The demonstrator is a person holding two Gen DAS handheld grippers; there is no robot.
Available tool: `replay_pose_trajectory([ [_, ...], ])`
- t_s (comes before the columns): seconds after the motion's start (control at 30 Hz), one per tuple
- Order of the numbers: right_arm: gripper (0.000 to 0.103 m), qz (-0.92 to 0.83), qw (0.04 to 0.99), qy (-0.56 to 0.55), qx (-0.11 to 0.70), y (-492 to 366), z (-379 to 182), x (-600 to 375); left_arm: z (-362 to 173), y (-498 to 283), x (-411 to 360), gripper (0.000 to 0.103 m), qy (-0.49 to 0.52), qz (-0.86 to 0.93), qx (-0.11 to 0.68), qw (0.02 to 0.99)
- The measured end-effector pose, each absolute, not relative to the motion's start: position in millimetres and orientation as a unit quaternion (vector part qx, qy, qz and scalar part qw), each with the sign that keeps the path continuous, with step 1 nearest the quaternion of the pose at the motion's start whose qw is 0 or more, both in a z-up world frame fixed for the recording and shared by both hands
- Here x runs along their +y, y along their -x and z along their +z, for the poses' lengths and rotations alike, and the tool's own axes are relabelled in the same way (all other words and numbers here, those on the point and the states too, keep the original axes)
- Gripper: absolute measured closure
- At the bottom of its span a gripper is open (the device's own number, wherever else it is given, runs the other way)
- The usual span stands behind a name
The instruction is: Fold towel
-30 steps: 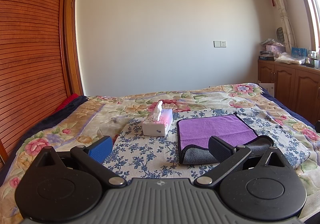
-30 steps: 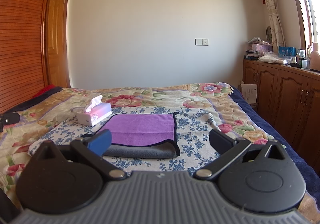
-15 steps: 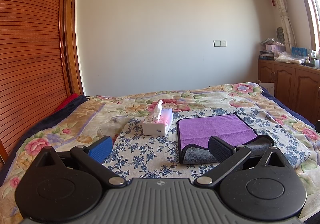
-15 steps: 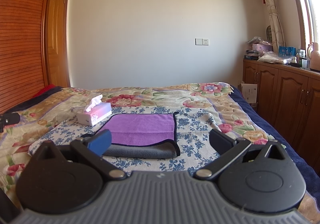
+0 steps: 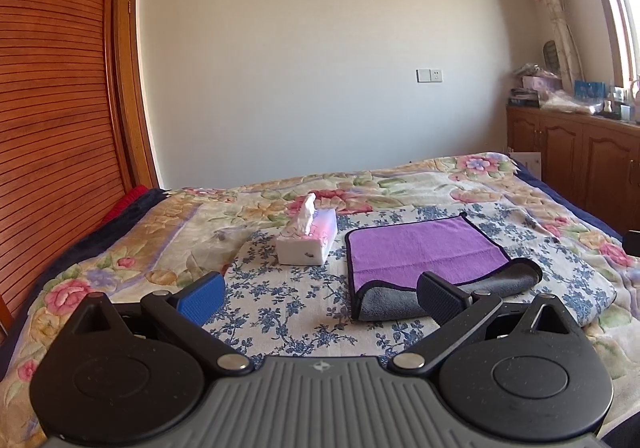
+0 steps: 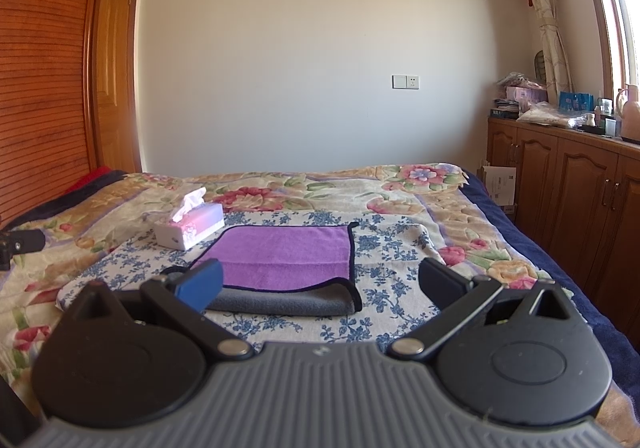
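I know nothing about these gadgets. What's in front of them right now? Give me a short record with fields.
Setting: bedroom, floral bedspread
Towel: purple towel lying on the bed, grey underside showing along the near folded edge
Beside towel: tissue box, to its left, apart from it
Left hand-held gripper: open, holding nothing, short of the towel
Right hand-held gripper: open, holding nothing, near the towel's front edge
Background: wooden cabinets on the right

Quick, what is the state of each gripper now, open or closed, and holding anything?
Left gripper: open, holding nothing, held above the bed.
Right gripper: open, holding nothing; the towel lies on the bed beyond its fingers.
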State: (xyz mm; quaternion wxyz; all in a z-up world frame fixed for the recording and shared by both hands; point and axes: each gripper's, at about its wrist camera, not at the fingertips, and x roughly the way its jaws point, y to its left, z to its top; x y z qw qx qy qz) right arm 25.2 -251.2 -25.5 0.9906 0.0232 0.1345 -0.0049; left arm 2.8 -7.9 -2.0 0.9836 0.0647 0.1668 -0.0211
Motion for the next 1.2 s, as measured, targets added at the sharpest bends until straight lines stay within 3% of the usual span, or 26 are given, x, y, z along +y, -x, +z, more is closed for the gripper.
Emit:
replay_pose_trajectory([
  [1.2,0.000,0.006,0.984,0.000,0.180,-69.9,-25.5,-249.3,-8.9,-59.6,-9.8,0.000,-0.081,-0.032,0.211,0.974],
])
